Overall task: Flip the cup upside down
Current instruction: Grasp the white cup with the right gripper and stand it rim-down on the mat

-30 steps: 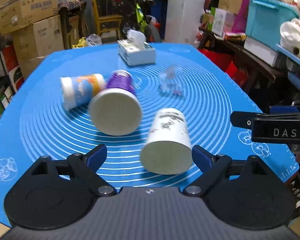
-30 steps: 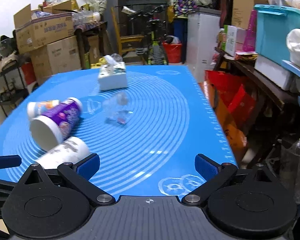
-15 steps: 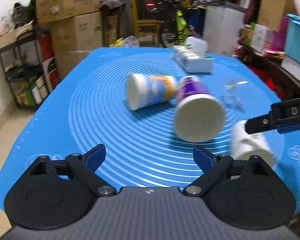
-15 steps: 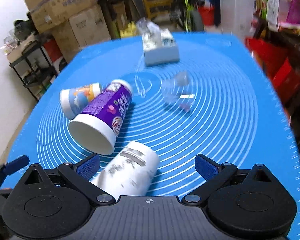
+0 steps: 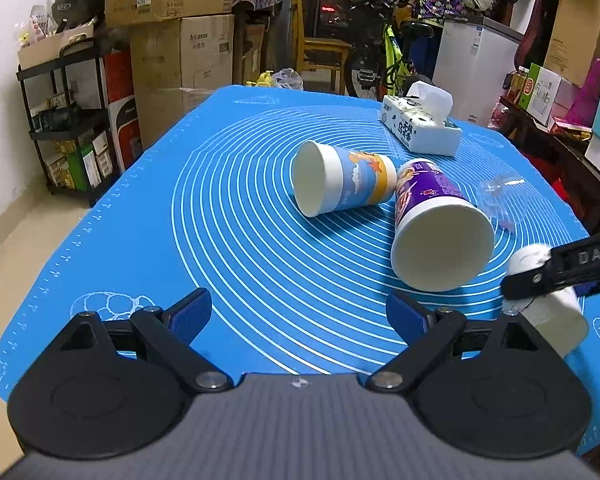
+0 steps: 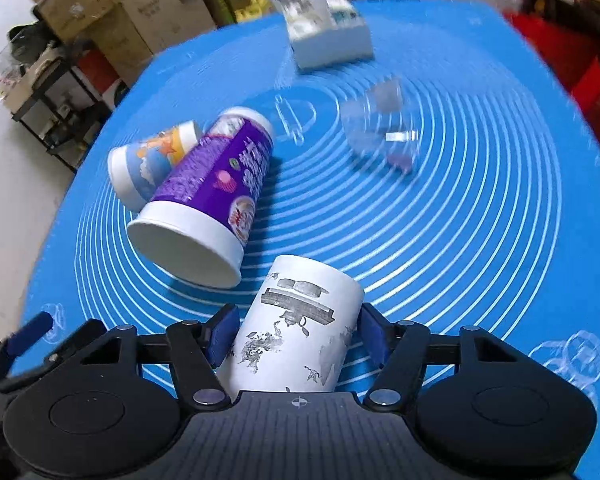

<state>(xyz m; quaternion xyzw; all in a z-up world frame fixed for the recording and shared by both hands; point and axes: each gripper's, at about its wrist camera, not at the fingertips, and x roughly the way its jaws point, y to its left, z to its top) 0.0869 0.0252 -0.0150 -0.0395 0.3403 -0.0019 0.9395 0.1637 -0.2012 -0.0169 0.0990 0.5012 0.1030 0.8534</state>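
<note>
While lying flat, white cup (image 6: 300,324) base-forward.

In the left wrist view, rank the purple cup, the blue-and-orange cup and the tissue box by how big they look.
1. purple cup, though it lies nearest the camera.
2. blue-and-orange cup.
3. tissue box, roughly matching the blue-and-orange cup, and farthest, so unsure.

white cup (image 6: 300,324): matt paper | mat (image 5: 236,248): smooth, slight sheen
</note>
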